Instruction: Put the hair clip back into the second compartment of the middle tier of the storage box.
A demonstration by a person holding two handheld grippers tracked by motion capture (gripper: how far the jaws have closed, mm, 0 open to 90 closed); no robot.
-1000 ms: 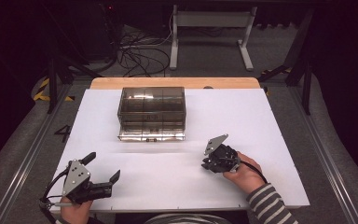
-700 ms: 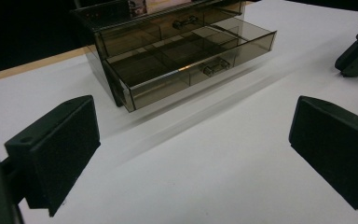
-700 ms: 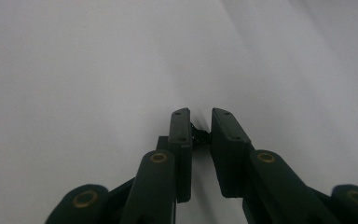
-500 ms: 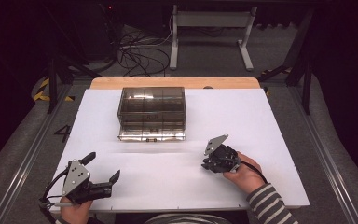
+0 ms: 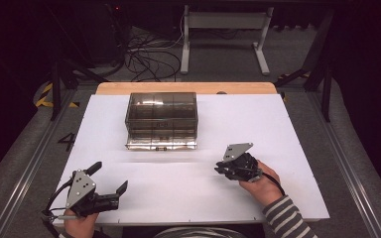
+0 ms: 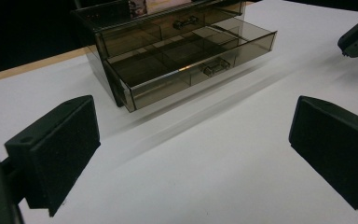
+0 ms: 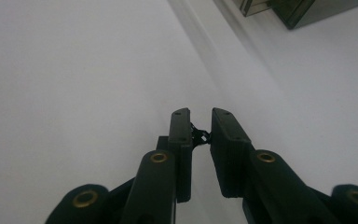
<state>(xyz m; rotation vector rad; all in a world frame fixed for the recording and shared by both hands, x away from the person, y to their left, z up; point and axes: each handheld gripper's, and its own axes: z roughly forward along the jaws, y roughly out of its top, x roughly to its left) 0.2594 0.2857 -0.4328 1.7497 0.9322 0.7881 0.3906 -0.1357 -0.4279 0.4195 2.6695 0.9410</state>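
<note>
**Smoky plastic drawer box sits on a white table**

Smoky see-through plastic makes up the drawer box (image 5: 161, 120), which stands on the white table (image 5: 287, 134) near the far edge, a bit left of the middle. From the left gripper view, its bottom drawer (image 6: 200, 60) is pulled out part way. It has little walls inside and a small handle on the front. The drawer above it looks pushed in.

Down at the near left corner, a hand holds the left gripper (image 5: 110, 179). Its two black jaws are wide apart with nothing between them, and bare table shows in the gap. It points toward the box but is well away from it.

Over on the right, a hand in a striped sleeve (image 5: 287, 220) holds the right gripper (image 5: 219, 170) low over the table. Its jaws are nearly together, with a thin gap left. Something tiny and dark sits in that gap, but I cannot tell what it is.
</note>
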